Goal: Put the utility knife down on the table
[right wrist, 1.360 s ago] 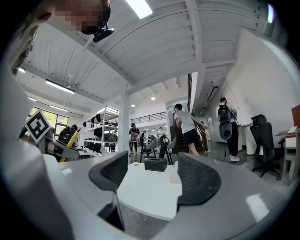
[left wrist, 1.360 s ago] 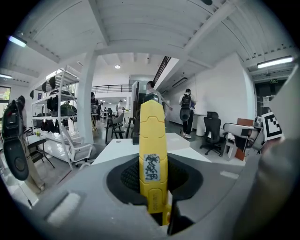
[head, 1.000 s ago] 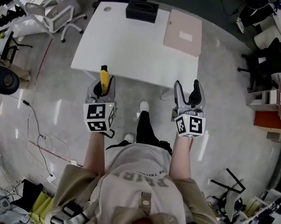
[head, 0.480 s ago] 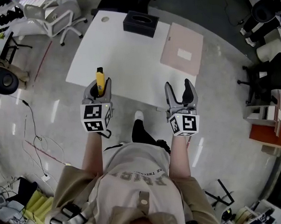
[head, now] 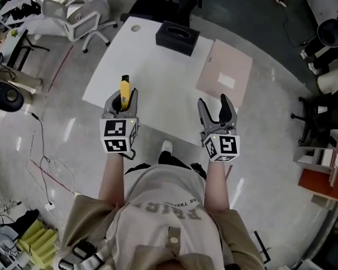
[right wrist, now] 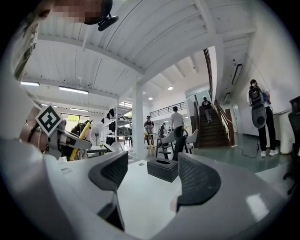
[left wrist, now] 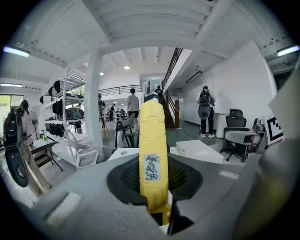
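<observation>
L gripper (head: 123, 100): jaws narrow, clamped on utility knife (head: 124, 87). Marker cube faces up in head view.
Knife: yellow body w/ dark tip, sticks out past the jaw tips toward 12 o'clock. In L gripper view it stands upright between the pads, small grey label on its back.
Knife place: in head view it sits over the near-left edge of the white table (head: 155, 65). It looks held in the air above the top, though contact is hard to judge from overhead.
Blade: tip too small to say if it's out or in.
R gripper (head: 214, 104): jaws wide apart, nothing between the pads. Only bare table top shows in the gap in R gripper view.
R gripper place: at the table's near-right edge, at 3 o'clock from L gripper, well apart from it.
Table items: black box (head: 177, 37) near the far edge, at approx 1 o'clock from the knife. Pink flat pad (head: 225, 73) on the right part, at 1 o'clock from R gripper.
Person: stands at 6 o'clock of the table, both forearms stretched toward it.
Around: office chair (head: 80, 21) on the floor at 11 o'clock off the table's far-left corner.
</observation>
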`<state>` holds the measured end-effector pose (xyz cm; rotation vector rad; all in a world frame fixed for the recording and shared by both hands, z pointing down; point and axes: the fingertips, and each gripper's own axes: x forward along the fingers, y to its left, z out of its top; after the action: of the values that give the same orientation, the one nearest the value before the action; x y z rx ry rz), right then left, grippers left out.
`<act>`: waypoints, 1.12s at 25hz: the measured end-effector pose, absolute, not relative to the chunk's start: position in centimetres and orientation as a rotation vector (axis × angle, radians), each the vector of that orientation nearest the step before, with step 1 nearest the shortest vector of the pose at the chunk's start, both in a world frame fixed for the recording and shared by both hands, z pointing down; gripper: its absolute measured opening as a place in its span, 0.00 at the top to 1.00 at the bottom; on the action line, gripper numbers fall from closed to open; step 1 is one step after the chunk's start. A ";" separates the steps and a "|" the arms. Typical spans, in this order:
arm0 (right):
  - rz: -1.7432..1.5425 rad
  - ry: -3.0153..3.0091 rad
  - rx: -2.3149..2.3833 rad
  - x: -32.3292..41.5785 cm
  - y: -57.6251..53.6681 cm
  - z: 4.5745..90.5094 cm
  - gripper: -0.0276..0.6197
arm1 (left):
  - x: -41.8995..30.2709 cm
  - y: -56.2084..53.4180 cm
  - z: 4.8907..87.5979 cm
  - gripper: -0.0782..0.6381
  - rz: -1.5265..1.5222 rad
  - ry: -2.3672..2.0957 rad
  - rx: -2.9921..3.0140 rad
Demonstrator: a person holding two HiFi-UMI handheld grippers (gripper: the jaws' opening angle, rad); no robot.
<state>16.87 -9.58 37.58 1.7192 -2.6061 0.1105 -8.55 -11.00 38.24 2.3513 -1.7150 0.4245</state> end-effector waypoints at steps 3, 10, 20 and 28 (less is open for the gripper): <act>0.120 -2.625 1.685 17.0 -10.5 37.9 0.49 | -8.2 -11.7 38.4 0.78 0.431 -1.729 2.341; 0.160 -2.658 1.633 16.8 -11.7 38.8 0.49 | -8.5 -12.1 38.9 0.78 0.450 -1.755 2.310; 0.062 -2.658 1.512 14.5 -11.4 39.8 0.49 | -7.6 -12.0 42.3 0.78 0.532 -1.652 2.295; 0.037 -2.653 1.386 13.0 -12.1 41.3 0.49 | -5.0 -13.9 45.5 0.78 0.778 -1.425 2.447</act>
<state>12.96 -12.07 41.31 1.3862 -2.6533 0.0375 -5.04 -13.86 45.52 2.4472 -1.4250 0.7780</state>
